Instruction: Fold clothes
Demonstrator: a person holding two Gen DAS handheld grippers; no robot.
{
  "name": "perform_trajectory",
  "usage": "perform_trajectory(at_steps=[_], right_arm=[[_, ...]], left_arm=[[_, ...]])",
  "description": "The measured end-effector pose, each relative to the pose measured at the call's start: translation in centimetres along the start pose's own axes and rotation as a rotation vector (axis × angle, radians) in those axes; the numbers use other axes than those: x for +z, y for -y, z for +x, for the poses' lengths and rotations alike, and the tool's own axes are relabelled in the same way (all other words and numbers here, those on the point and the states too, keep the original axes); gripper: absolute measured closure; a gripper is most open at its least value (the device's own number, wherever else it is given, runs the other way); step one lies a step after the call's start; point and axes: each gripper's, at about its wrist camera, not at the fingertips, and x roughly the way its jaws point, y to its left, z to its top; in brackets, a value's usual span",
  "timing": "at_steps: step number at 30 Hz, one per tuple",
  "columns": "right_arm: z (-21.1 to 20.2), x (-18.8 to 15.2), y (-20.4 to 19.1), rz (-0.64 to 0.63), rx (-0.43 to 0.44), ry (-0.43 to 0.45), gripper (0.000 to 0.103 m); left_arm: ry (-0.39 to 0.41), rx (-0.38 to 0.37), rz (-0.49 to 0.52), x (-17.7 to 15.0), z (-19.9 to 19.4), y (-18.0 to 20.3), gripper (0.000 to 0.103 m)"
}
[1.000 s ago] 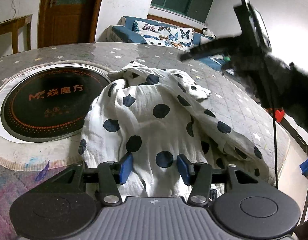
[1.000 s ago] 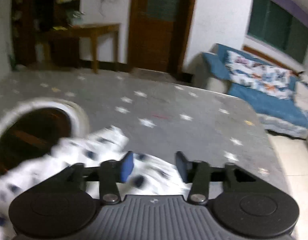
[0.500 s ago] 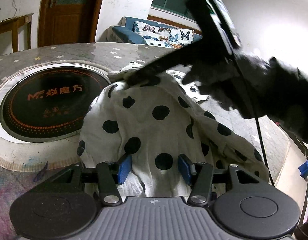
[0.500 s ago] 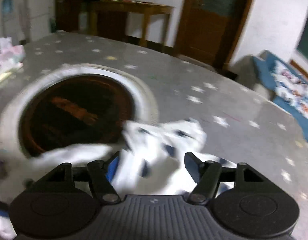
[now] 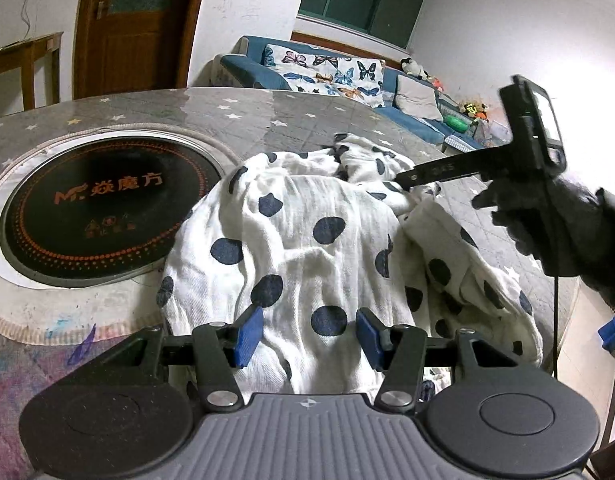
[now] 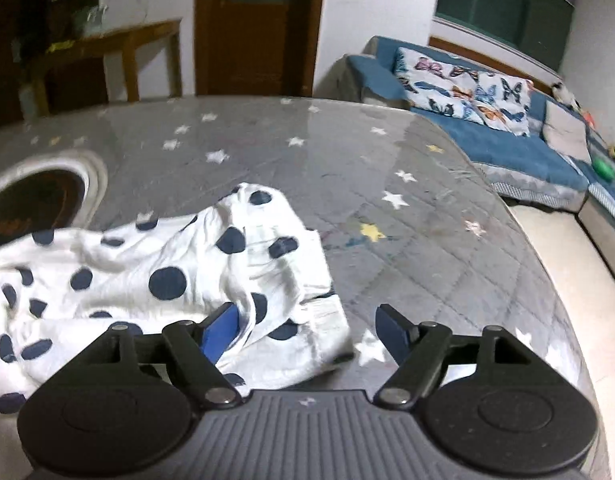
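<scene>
We count one garment [image 5: 307, 240], white with dark polka dots, lying crumpled on the table [image 5: 291, 116], just beside the one round black hotplate [image 5: 95, 208] set into the tabletop. The table cover is grey with stars.

We see two grippers. The left gripper [image 5: 309, 338] sits over the near edge of the garment, on the side away from the sofa; its jaws stand half spread with cloth running between the two blue pads [image 5: 247, 336]. We cannot tell whether the pads press on the cloth.

The right gripper [image 6: 309, 330] is at the garment's end farthest from the hotplate. Its jaws have just been opening and stand spread wide. The garment's hem lies between them; one blue pad [image 6: 221, 330] is partly covered by cloth, the other stands clear over bare table, so nothing is pinched. In the left wrist view we see this right gripper [image 5: 407, 178] from the side, reaching down to the garment's far folds, held by one dark-gloved hand [image 5: 547, 220], with one cable hanging below it.

Behind the table: one blue sofa [image 6: 507, 148] with one butterfly-print blanket [image 5: 327, 74], one wooden door [image 6: 259, 28], one wooden side table [image 6: 107, 52].
</scene>
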Motion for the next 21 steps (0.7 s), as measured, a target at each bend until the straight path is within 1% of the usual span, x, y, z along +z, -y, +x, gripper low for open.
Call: perform_trajectory(at_steps=[3,7,10,12,14,16,18,19,20,21], right_arm=[[-1.1,0.2,0.5,0.031,0.020,0.045,0.026],[-1.4,1.0,-0.3,0.036,0.111,0.084,0.026],[-1.0,1.4,-1.7,0.004,0.182,0.091,0.026],[-0.8,1.6,-2.6,0.000,0.222,0.084,0.031],[-0.3,1.9,-3.2,0.007,0.259,0.076,0.033],[0.5,2.3,-3.5,0.022,0.276,0.058,0.044],[0.7,2.3,-3.2,0.048,0.292,0.041,0.066],[0.6,2.2,-2.8,0.062,0.298,0.041,0.072],[0.5,2.1,-2.4,0.076,0.303,0.041,0.087],[0.4,2.0,-2.1,0.091,0.308,0.041,0.092]], left_arm=[[-0.001,0.002,0.004,0.0,0.1,0.0,0.047],[-0.002,0.005,0.010,0.0,0.2,0.0,0.046],[-0.003,0.011,0.013,0.0,0.3,0.3,0.046],[-0.005,0.014,0.015,-0.2,0.2,0.5,0.046],[-0.007,0.015,0.018,-0.2,0.1,0.6,0.045],[-0.008,0.017,0.020,-0.3,0.1,0.8,0.045],[-0.007,0.018,0.020,-0.3,0.1,0.9,0.045],[-0.007,0.018,0.019,-0.3,0.1,0.8,0.045],[-0.006,0.018,0.018,-0.3,0.1,0.8,0.045],[-0.005,0.017,0.017,-0.4,0.1,0.7,0.045]])
